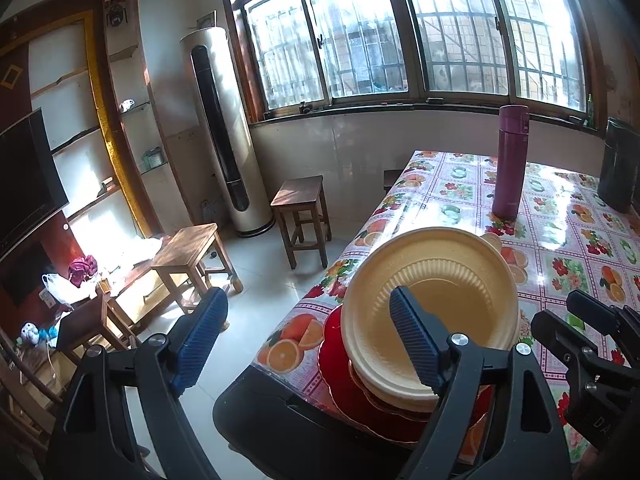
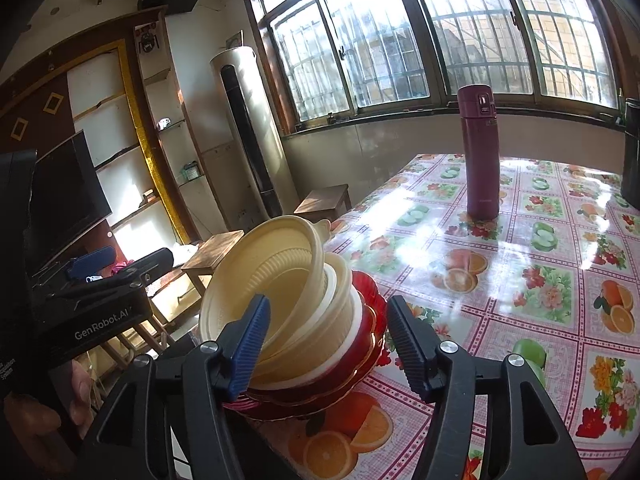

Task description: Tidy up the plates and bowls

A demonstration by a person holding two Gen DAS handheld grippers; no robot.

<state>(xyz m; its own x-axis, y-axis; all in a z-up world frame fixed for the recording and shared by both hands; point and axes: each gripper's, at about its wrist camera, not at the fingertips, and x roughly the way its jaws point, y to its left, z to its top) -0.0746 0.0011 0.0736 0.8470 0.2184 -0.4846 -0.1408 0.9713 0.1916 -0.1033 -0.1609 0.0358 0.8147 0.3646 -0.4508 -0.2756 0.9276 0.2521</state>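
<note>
A stack of cream bowls (image 1: 432, 280) (image 2: 280, 292) leans over on red plates (image 1: 340, 360) (image 2: 360, 360) at the table's near left corner. My left gripper (image 1: 308, 340) is open; its right finger (image 1: 416, 344) is inside the top bowl and its left finger (image 1: 200, 336) hangs off the table over the floor. My right gripper (image 2: 328, 344) is open around the right side of the stack; its left finger (image 2: 248, 344) is at the top bowl's rim. The left gripper also shows in the right wrist view at the left, and the right gripper in the left wrist view at the right edge.
A purple flask (image 1: 510, 164) (image 2: 480, 152) stands mid-table on the fruit-print tablecloth (image 2: 520, 280). A black container (image 1: 620, 168) stands at the far right. Wooden stools (image 1: 304, 216) and a low table (image 1: 188, 256) stand on the floor to the left.
</note>
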